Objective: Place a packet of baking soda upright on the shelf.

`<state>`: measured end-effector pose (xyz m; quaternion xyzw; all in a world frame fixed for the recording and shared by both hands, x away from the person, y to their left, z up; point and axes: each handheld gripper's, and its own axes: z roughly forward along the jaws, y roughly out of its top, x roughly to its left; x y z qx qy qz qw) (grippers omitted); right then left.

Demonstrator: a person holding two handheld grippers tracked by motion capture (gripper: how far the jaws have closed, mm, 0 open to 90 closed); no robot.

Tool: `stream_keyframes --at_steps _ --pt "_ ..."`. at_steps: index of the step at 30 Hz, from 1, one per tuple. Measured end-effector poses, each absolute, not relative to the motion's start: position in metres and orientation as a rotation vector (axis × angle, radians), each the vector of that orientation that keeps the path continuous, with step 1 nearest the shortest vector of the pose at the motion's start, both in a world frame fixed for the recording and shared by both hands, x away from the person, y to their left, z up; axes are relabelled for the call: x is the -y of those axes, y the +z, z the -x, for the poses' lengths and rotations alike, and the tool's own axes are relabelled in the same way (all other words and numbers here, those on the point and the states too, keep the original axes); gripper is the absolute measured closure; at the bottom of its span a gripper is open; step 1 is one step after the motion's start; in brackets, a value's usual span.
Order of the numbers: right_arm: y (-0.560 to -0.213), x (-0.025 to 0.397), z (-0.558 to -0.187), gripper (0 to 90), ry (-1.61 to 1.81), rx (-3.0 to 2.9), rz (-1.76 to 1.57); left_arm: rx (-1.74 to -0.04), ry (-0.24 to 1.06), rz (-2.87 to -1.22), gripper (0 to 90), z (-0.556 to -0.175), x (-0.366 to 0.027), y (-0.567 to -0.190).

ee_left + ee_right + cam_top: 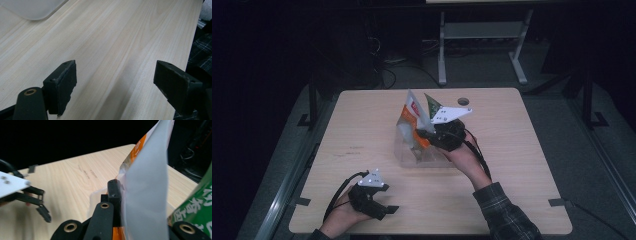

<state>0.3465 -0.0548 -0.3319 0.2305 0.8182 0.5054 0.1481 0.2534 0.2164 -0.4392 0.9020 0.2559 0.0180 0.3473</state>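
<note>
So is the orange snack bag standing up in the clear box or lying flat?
Standing up: the orange snack bag rises above the clear box, pinched by the right gripper.

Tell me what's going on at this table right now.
A person is working with a handheld gripper in each hand. The right gripper is shut on an orange and white snack bag, holding it at a clear plastic container in the middle of the wooden table. A green packet stands right beside it. The left gripper rests open and empty near the table's front edge.
</note>
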Motion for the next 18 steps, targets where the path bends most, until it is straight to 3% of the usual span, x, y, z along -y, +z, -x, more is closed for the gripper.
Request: stream_keyframes --at_steps 18 --pt "-0.354 0.047 -0.357 90.0 1.388 -2.397 -0.728 -0.656 0.035 -2.346 18.3 -0.253 -0.215 -0.44"
